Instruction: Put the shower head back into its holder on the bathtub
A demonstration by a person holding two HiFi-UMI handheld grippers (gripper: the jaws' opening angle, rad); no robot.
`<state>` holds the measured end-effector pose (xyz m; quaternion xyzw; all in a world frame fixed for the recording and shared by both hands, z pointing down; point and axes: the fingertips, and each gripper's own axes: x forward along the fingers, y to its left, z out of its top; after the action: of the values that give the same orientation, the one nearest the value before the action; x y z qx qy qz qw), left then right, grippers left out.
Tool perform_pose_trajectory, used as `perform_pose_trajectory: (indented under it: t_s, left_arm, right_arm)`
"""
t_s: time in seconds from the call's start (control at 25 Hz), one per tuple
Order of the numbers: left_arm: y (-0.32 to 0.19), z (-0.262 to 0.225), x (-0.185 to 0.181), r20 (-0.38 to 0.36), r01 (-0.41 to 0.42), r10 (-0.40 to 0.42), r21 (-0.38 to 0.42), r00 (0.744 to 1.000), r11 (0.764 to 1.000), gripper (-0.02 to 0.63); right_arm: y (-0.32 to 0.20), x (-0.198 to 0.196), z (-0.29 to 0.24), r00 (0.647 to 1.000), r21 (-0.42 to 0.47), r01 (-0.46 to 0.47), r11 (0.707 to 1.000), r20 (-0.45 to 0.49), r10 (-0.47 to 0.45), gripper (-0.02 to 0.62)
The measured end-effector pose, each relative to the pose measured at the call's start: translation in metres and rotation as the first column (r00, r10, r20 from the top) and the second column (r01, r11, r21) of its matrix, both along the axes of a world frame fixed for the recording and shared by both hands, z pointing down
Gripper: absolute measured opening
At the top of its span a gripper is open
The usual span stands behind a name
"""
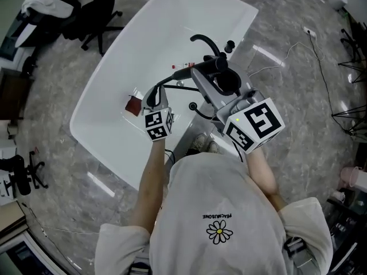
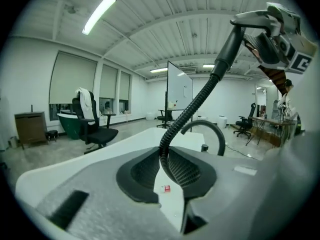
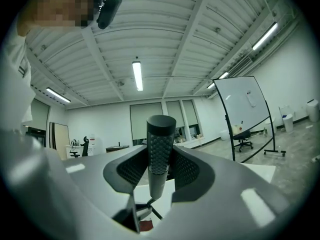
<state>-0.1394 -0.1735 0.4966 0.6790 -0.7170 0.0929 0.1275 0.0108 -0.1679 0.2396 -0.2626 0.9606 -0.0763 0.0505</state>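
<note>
Right claw (image 3: 159, 170) clamped, shower head (image 3: 160, 134) inside it

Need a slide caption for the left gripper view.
Left gripper clamps the black hose rising to the shower head above the white bathtub.

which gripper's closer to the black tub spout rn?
Right. The right gripper holds the shower head right beside the spout; the left gripper grips the hose farther back, over the tub.

Black shower head (image 3: 160, 154), textured handle, is lifted clear above the white bathtub (image 1: 114, 79) rim. Its black corrugated hose (image 2: 192, 109) curves down over the bathtub.
</note>
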Motion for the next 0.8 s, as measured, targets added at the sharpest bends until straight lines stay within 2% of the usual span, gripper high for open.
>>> perform_pose_trajectory:
  t_s: [0.2, 0.36, 0.64, 0.8]
  left_arm:
    - [-0.004, -0.046, -0.043, 0.1, 0.048, -0.057, 0.084, 0.993, 0.995, 0.054]
    - [-0.003, -0.082, -0.065, 0.164, 0.067, -0.091, 0.146, 0.982, 0.987, 0.055]
    - [-0.004, -0.149, -0.097, 0.216, 0.095, -0.156, 0.268, 0.964, 0.959, 0.055]
    - [0.006, -0.178, -0.097, 0.199, 0.099, -0.17, 0.323, 0.965, 0.941, 0.057]
  right_arm:
    - [0.004, -0.009, -0.015, 0.999, 0.035, 0.025, 0.999, 0.033, -0.027, 0.146]
    - [0.006, -0.009, -0.025, 0.997, 0.054, 0.041, 0.998, 0.061, -0.045, 0.146]
    - [0.015, -0.011, -0.042, 0.992, 0.089, 0.071, 0.993, 0.099, -0.08, 0.146]
    - [0.021, -0.007, -0.054, 0.988, 0.108, 0.069, 0.992, 0.127, -0.083, 0.146]
